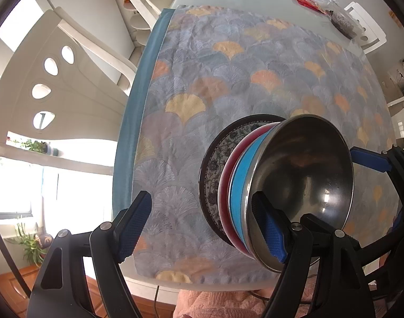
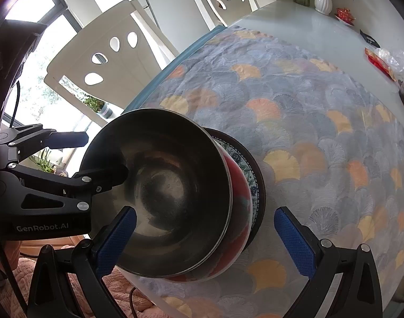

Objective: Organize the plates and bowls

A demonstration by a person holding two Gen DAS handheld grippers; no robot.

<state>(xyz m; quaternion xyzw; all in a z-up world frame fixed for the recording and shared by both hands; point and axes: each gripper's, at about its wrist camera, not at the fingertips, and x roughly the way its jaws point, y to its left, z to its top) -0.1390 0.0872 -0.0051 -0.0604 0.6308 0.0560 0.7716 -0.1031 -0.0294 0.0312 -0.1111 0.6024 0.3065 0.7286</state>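
A steel bowl [image 1: 302, 185] sits on top of a stack: a blue bowl [image 1: 237, 198], a red bowl [image 1: 224, 185] and a dark floral plate [image 1: 215, 159] at the bottom, on the patterned cloth [image 1: 215, 79]. My left gripper [image 1: 202, 228] is open, its right finger inside the steel bowl's near rim, its left finger out over the cloth. In the right wrist view my right gripper [image 2: 204, 241] is open, straddling the steel bowl [image 2: 162, 185] and red bowl [image 2: 239, 212] above the plate [image 2: 257, 185]. The left gripper shows there at the bowl's left rim.
White chairs [image 1: 56, 79] stand along the table's left side. At the far end of the table [image 2: 294, 18] are a white vase [image 2: 323, 0], a red packet [image 2: 379, 61] and plastic bags [image 1: 342, 21]. The table's near edge is close below the stack.
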